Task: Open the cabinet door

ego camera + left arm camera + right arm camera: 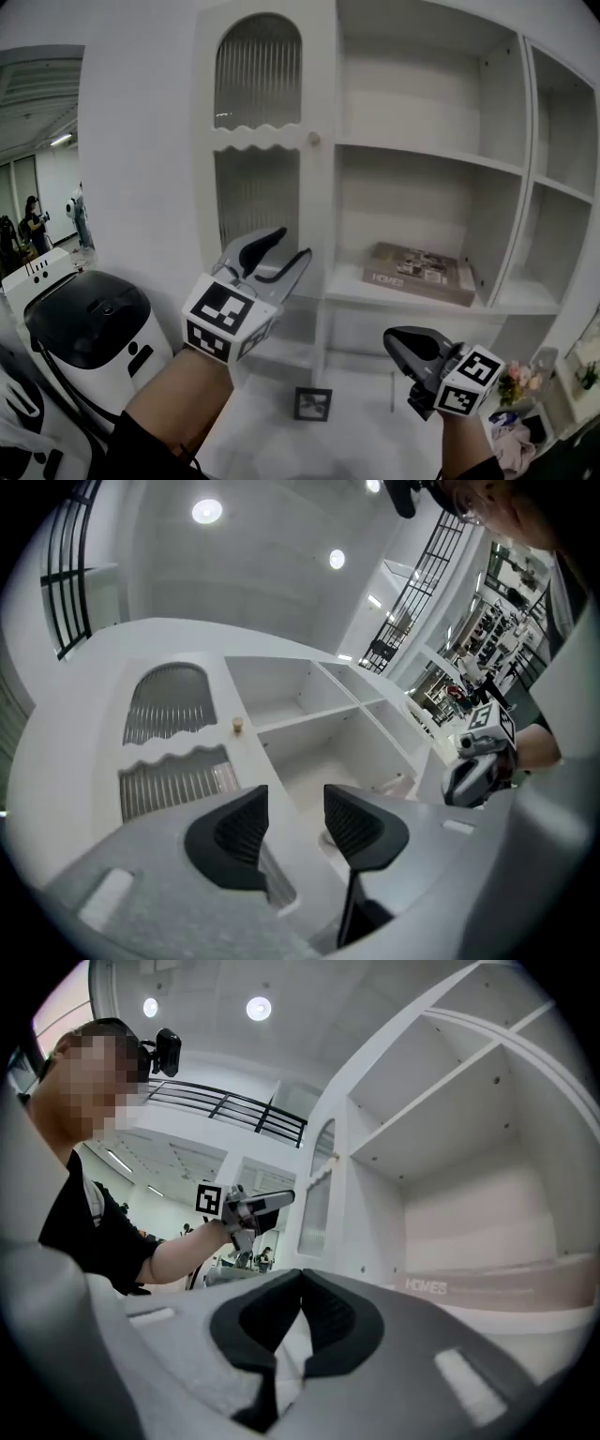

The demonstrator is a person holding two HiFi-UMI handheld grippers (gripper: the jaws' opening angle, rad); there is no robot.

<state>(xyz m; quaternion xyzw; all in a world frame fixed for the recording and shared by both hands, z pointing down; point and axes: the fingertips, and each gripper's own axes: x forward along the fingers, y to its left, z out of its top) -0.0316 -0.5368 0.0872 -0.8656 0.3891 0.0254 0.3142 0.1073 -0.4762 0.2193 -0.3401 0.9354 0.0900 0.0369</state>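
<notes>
The tall white cabinet door (321, 216) has two ribbed glass panels, the upper one arched, and a small round knob (314, 139) on its right edge. It looks flush with the cabinet front. My left gripper (292, 244) is raised in front of the lower glass panel, below the knob, and is open with nothing between its pads (246, 825). In the left gripper view the knob (237, 725) lies above and beyond the jaws. My right gripper (394, 339) hangs lower right, before the open shelves, shut with its tips together and empty (301, 1283).
To the right of the door are open white shelves (427, 155); a book (419, 270) lies flat on the lower one. A small picture frame (312, 404) stands on the floor below. A black-and-white appliance (89, 328) sits at the left, and flowers (520, 382) at the lower right.
</notes>
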